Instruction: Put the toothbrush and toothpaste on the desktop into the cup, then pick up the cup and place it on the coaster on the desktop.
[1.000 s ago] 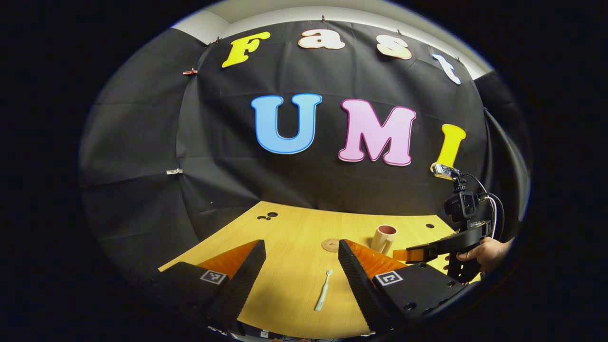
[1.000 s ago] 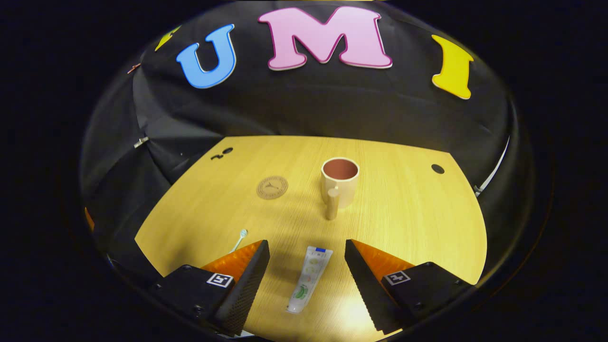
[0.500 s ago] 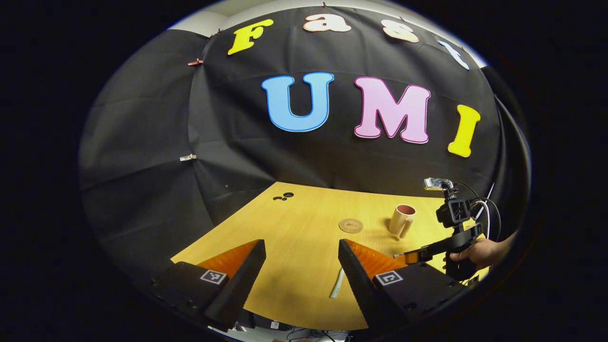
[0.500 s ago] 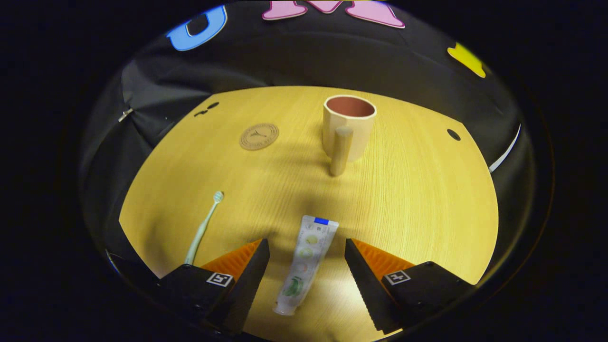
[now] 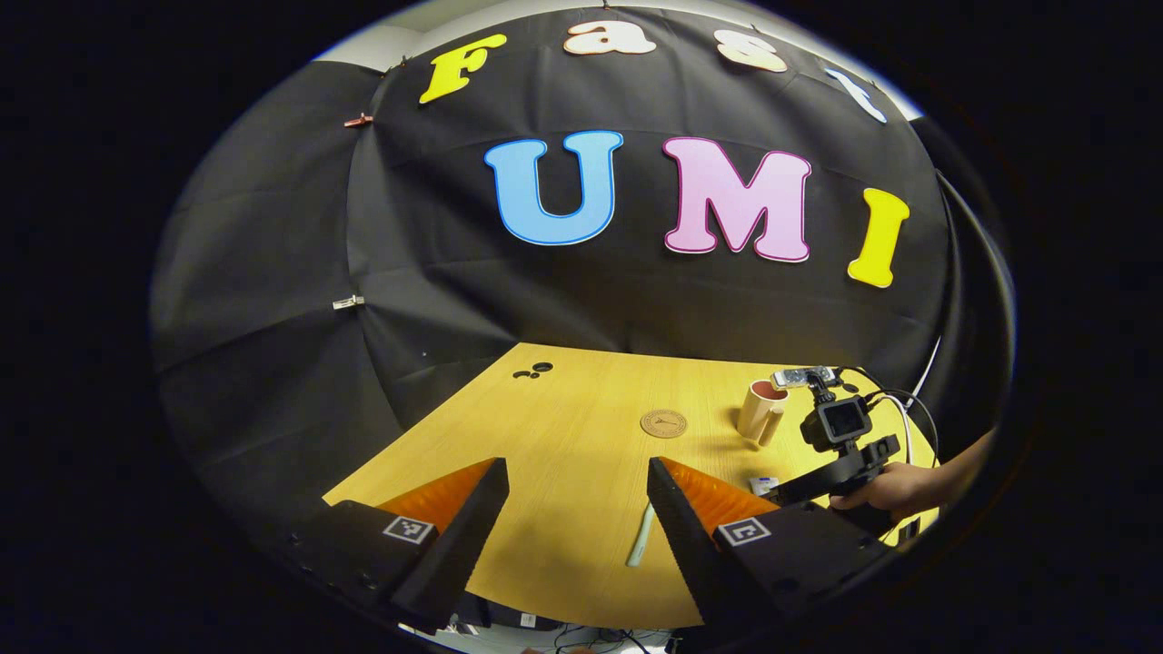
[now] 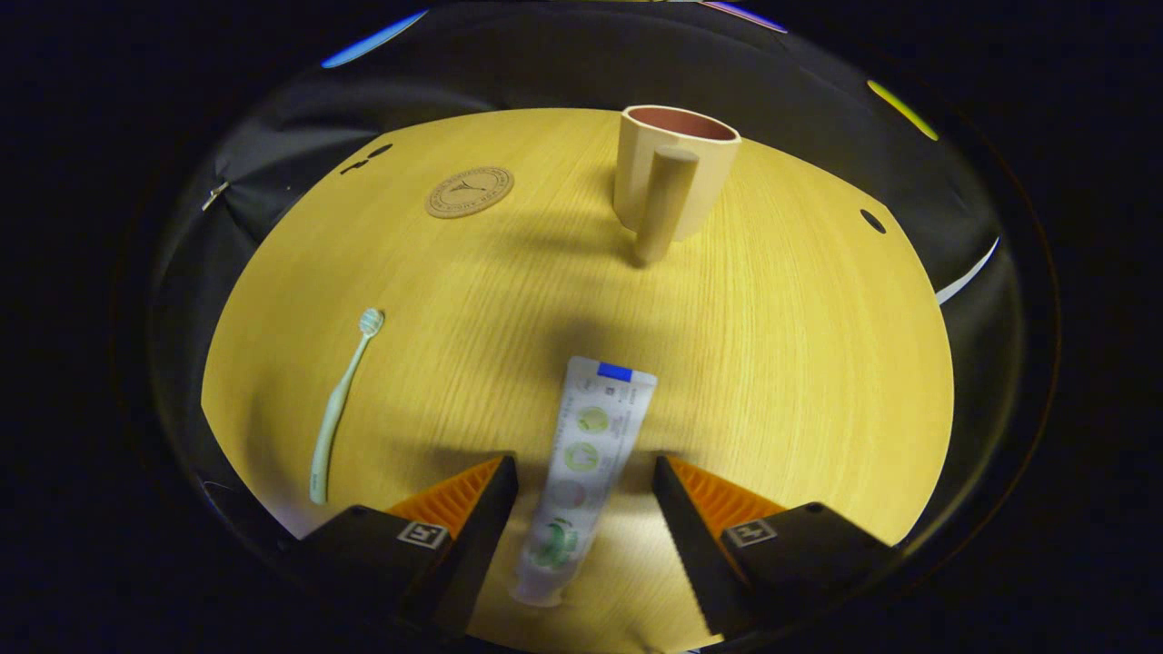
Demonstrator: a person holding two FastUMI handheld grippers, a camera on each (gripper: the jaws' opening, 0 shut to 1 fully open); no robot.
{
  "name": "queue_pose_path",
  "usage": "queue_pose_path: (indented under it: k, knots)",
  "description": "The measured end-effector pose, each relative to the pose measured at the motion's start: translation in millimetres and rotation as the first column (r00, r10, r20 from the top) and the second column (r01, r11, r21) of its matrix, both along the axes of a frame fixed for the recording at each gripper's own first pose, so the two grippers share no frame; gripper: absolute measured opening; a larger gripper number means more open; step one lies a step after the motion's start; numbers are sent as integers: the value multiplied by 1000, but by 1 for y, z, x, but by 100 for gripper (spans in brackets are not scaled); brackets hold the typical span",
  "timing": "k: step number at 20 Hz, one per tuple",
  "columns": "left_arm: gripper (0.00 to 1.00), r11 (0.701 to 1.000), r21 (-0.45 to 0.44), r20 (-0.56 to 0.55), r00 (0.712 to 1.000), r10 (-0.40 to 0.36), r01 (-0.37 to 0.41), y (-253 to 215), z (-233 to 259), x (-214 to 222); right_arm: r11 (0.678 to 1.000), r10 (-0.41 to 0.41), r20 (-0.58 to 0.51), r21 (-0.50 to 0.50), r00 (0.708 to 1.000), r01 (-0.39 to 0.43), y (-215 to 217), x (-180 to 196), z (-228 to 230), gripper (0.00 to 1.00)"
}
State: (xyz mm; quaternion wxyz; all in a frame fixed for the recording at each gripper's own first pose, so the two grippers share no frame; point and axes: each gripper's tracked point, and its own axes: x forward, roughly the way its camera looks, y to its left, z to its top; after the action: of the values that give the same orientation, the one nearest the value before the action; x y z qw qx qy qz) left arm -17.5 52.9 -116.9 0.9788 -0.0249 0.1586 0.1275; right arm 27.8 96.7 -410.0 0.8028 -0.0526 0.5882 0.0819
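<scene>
Toothpaste [image 6: 586,454] lies flat between our right claw's [image 6: 581,509] spread fingers, ungripped; left claw [image 5: 572,518] open, empty.

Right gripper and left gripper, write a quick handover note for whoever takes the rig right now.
Right gripper: open, low over the desk, fingers either side of the toothpaste, not gripping.
Left gripper: open, holding nothing, above the desk's near edge; toothbrush lies ahead of it.
Cup stands empty beside the coaster, not on it.
Done: nothing.
Left: toothpaste and toothbrush into the cup, cup onto the coaster.
</scene>
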Motion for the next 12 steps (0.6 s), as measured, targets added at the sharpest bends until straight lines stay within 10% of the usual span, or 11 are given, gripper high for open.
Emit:
queue_pose_path:
  k: [5,12]
  knots:
    - [98,1000,-23,3,1000,-5,5,-3,-2,-2,999,-36,-41,-10,999,35,5,-2,-1,47]
    - [98,999,-21,-13,999,-34,33,-3,-11,-4,1000,12,-38,0,999,-12,7,-4,0,45]
